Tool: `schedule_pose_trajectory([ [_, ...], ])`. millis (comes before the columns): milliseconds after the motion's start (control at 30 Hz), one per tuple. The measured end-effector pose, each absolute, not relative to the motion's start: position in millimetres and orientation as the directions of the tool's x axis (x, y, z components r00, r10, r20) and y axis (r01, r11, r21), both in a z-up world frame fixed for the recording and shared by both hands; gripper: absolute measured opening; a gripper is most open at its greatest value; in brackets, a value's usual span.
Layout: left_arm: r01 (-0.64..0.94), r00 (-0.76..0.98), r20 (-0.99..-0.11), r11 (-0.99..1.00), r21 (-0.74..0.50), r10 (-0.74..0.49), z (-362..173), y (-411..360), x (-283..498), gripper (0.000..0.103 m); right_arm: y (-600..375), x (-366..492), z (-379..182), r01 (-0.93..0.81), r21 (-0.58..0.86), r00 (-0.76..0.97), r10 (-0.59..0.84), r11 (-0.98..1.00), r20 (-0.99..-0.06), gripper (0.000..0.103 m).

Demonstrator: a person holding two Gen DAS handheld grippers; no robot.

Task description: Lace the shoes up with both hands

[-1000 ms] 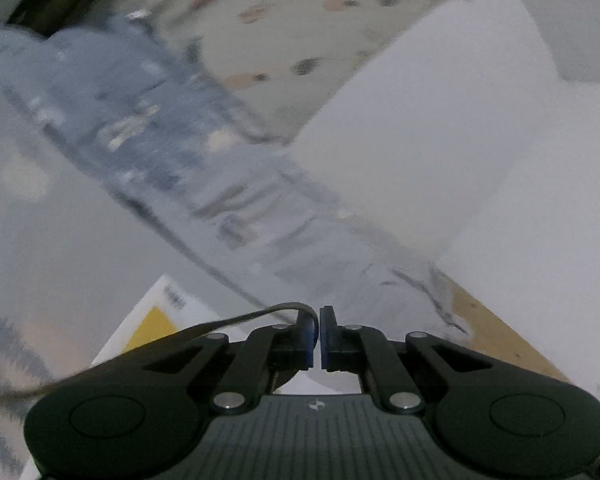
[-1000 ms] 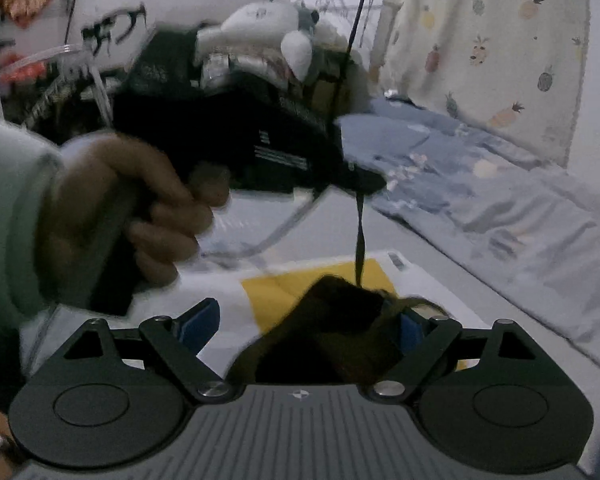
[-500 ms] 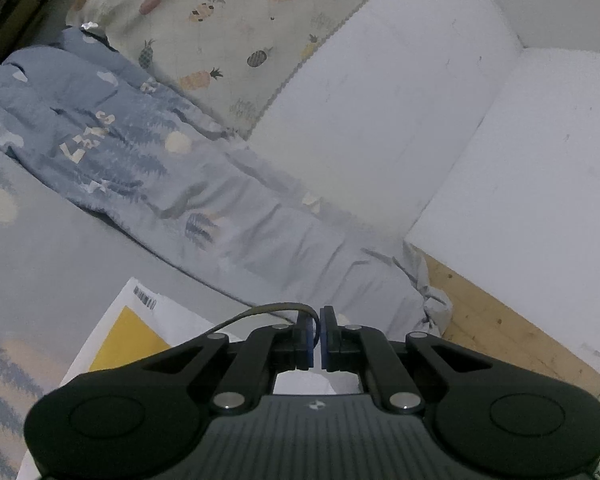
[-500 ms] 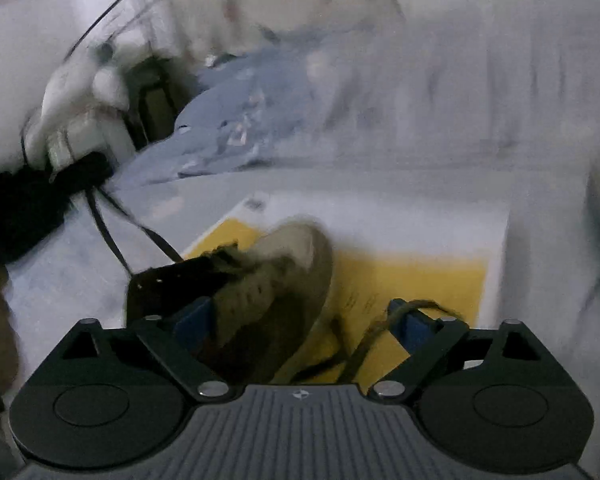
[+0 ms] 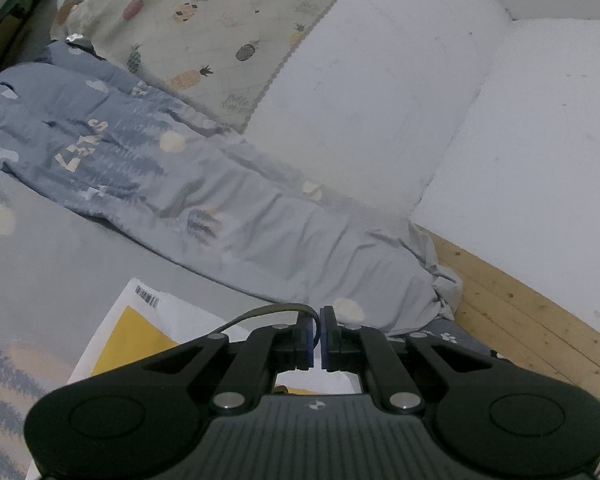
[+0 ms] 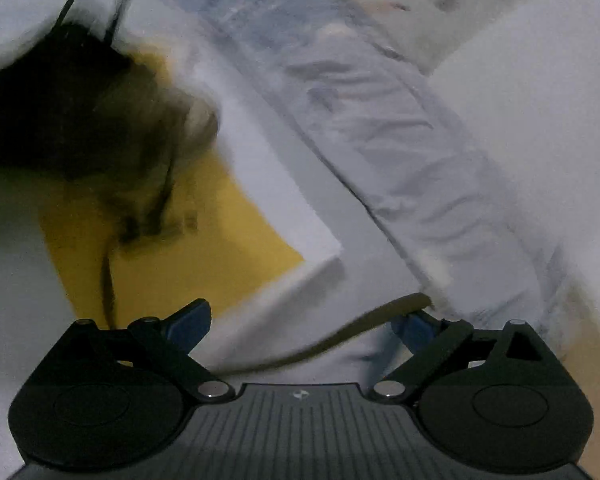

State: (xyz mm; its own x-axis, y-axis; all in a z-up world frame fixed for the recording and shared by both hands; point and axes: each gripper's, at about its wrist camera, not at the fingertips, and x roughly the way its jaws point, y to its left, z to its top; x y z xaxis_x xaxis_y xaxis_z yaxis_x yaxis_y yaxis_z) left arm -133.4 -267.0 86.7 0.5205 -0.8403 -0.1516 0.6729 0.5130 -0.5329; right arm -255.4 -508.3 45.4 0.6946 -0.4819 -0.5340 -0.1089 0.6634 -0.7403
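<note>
My left gripper [image 5: 317,336] is shut on a dark olive shoelace [image 5: 260,314] that curves away to the left from between its blue pads; the shoe is out of that view. In the blurred right wrist view, a dark shoe [image 6: 84,120] lies on a yellow and white sheet [image 6: 236,216] at upper left. My right gripper [image 6: 300,322] stands open, well below and right of the shoe. A loose olive lace end [image 6: 372,322] crosses between its fingers without being pinched. Another lace [image 6: 108,276] trails down from the shoe.
A blue-grey printed duvet [image 5: 188,184] lies bunched along a white wall [image 5: 400,92]. A pineapple-print curtain [image 5: 204,24] hangs behind it. A wooden floor strip [image 5: 520,320] shows at right. The grey bed sheet [image 5: 40,280] carries the yellow and white sheet [image 5: 140,332].
The right gripper has swung right and away from the shoe, which now sits at upper left instead of between its fingers. The left gripper keeps its hold on the lace and has steadied.
</note>
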Motion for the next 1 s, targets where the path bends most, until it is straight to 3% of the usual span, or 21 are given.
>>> schedule_pose_trajectory([
  [133,0.665,0.523,-0.157,0.517,-0.540,-0.837,86,-269,-133,0.001,-528,-258,27,-0.084,-0.816,0.607,-0.620,0.571,-0.497,0.097],
  [233,0.663,0.524,-0.164,0.521,-0.537,-0.836,85,-273,-134,0.001,-563,-259,31,0.117,-0.845,0.486,-0.772,0.522,-0.410,0.097],
  [333,0.665,0.521,-0.171,0.523,-0.532,-0.836,83,-278,-135,0.001,-586,-270,42,0.299,-0.860,0.433,-0.862,0.413,-0.263,0.098],
  [500,0.667,0.518,-0.177,0.525,-0.529,-0.837,80,-286,-136,0.001,-581,-284,59,0.494,-0.818,0.481,-0.876,0.296,-0.026,0.102],
  [567,0.670,0.516,-0.175,0.522,-0.527,-0.839,80,-287,-137,0.001,-569,-291,73,0.569,-0.749,0.542,-0.840,0.341,0.029,0.102],
  [667,0.670,0.512,-0.166,0.513,-0.537,-0.843,79,-287,-136,0.001,-548,-299,95,0.587,-0.527,0.703,-0.709,0.615,-0.045,0.103],
  [767,0.673,0.507,-0.141,0.493,-0.551,-0.850,81,-284,-137,0.001,-525,-296,107,0.446,-0.344,0.847,-0.514,0.826,-0.136,0.102],
  [933,0.660,0.501,-0.087,0.445,-0.605,-0.861,84,-271,-133,0.000,-463,-277,116,0.234,-0.316,0.939,-0.298,0.919,-0.173,0.102],
  [967,0.652,0.498,-0.081,0.434,-0.622,-0.863,84,-267,-131,0.000,-453,-271,114,0.196,-0.326,0.949,-0.262,0.925,-0.175,0.099],
  [1000,0.642,0.495,-0.075,0.423,-0.639,-0.865,84,-264,-128,0.000,-440,-266,111,0.155,-0.339,0.959,-0.224,0.928,-0.174,0.089],
])
